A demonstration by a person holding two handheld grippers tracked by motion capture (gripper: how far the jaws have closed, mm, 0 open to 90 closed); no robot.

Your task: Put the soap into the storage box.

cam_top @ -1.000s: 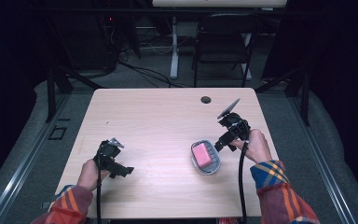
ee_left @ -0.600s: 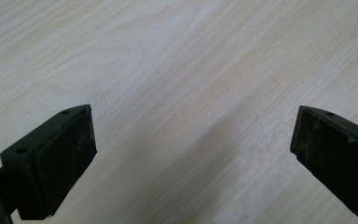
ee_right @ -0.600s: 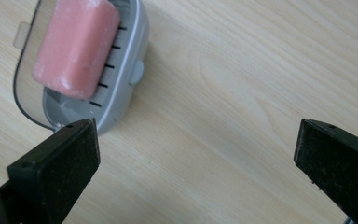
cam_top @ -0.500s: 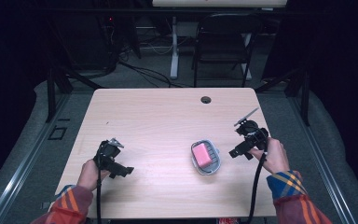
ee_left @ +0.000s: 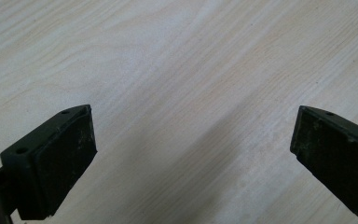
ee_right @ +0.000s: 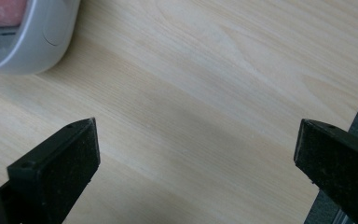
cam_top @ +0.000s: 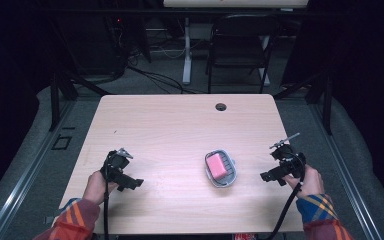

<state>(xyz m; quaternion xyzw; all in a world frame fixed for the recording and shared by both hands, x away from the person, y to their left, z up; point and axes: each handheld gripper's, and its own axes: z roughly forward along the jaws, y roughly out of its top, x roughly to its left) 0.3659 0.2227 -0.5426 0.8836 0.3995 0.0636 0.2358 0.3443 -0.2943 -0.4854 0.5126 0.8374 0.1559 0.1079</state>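
Your right gripper has its jaws spread wide with nothing between them, low over bare wood near the table's right edge; in the right gripper view the grey dish sits just off its left jaw. Your left gripper is likewise spread and empty, over bare wood near the front left corner.

The dish sits right of centre, toward the front edge, with a pink sponge lying in it.

You look to be between steps, both hands parked clear of the dish. If the sponge is next, swing the right gripper toward the dish, line the jaws across the sponge, and come down without nudging the rim.
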